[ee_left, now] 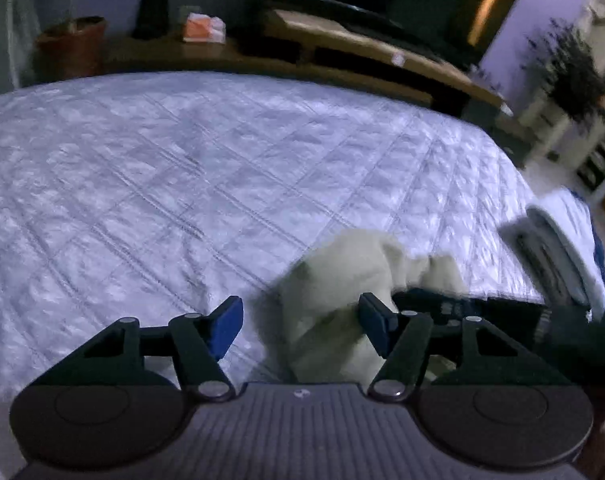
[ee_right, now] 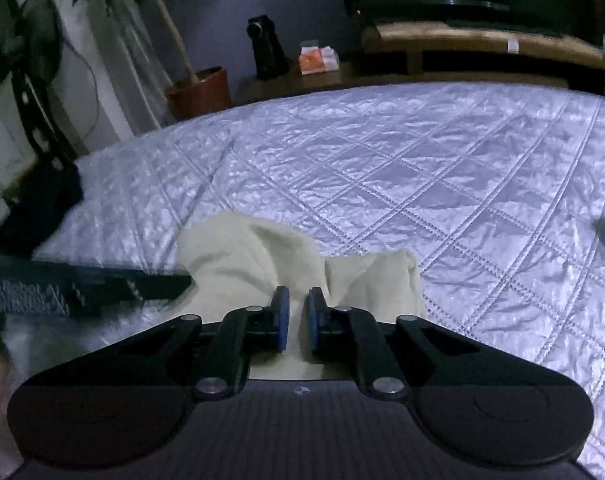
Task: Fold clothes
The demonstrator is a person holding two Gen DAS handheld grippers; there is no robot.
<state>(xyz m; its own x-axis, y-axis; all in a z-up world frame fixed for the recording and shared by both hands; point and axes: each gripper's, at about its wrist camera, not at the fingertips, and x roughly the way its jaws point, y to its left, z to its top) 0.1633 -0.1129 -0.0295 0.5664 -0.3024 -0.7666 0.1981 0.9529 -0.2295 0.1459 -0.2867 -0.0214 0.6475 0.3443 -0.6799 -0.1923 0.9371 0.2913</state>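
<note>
One soft cream-coloured cloth [ee_right: 262, 256] lies bunched on the shiny quilted white bed [ee_right: 422, 168], not folded yet. Left tool [ee_left: 298, 326] is wide apart around it. Right tool [ee_right: 298, 316] looks nearly together; grip unclear.

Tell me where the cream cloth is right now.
The cream cloth lies bunched on the quilted bed at its near edge. In the right wrist view it sits just ahead of the right claw; in the left wrist view, by the left claw's right finger.

Cream garment [ee_right: 238, 256] on quilted bed [ee_right: 422, 168]
</note>
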